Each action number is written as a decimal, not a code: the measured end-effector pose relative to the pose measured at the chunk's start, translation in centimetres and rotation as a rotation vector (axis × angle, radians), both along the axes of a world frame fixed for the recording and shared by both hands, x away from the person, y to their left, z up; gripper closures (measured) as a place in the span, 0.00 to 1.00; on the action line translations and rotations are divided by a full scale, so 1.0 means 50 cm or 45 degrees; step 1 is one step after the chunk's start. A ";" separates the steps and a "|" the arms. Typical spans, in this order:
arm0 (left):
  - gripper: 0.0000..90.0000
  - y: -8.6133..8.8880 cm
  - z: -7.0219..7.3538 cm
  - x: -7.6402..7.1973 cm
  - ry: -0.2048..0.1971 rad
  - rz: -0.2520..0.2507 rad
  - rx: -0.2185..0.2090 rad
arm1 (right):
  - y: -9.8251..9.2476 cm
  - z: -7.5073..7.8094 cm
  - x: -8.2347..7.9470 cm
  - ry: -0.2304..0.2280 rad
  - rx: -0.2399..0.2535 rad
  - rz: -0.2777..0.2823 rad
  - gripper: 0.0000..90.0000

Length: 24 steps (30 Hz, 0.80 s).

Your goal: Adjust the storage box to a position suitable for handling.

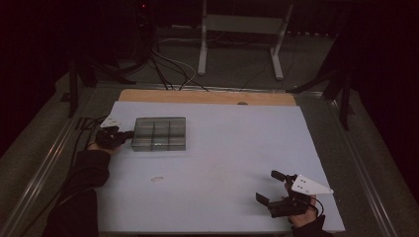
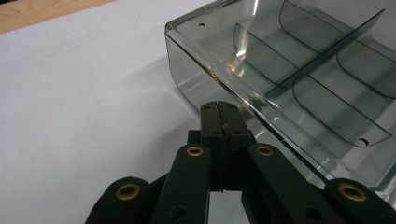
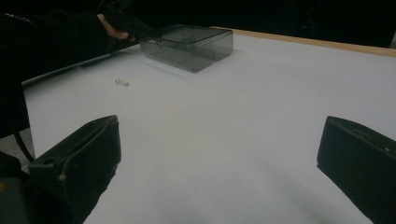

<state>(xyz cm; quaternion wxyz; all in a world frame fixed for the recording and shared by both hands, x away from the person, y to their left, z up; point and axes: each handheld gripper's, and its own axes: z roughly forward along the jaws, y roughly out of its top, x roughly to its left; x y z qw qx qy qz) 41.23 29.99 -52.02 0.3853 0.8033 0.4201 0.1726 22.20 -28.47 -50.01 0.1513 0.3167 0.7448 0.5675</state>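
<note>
From the high view, the clear compartment box (image 1: 159,133) sits on the left part of the white table top (image 1: 232,163), toward the far side, and the left gripper (image 1: 127,134) meets its left wall, while the right gripper (image 1: 271,186) rests well apart at the near right corner. A small pale clip-like scrap (image 1: 157,178) lies alone on the sheet, nearer than the box. The box has open sheet to its right and on its near side; the bare wooden strip (image 1: 207,96) lies just beyond its far side, so any slide is safest toward the middle. In the left gripper view, the left gripper (image 2: 222,108) has its jaws clenched tight together right at the box (image 2: 299,79), at the lip of its lid; whether the thin lip is actually pinched between the tips I cannot tell. If the lid is to be raised, the pull should be slow and straight up, or the light box may tip or skate. In the right gripper view, the right gripper (image 3: 217,154) stands released, jaws wide over bare sheet, with the box (image 3: 189,45) far off; it could come over and steady the box.
</note>
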 end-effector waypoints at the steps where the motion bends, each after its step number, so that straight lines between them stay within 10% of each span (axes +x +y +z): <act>1: 1.00 -0.004 0.001 0.000 -0.007 -0.019 -0.003 | 0.002 0.000 0.000 0.002 -0.012 0.002 0.00; 24: 1.00 -0.177 -0.006 0.052 0.028 -0.191 -0.017 | 0.047 0.008 0.040 0.005 -0.041 0.131 0.00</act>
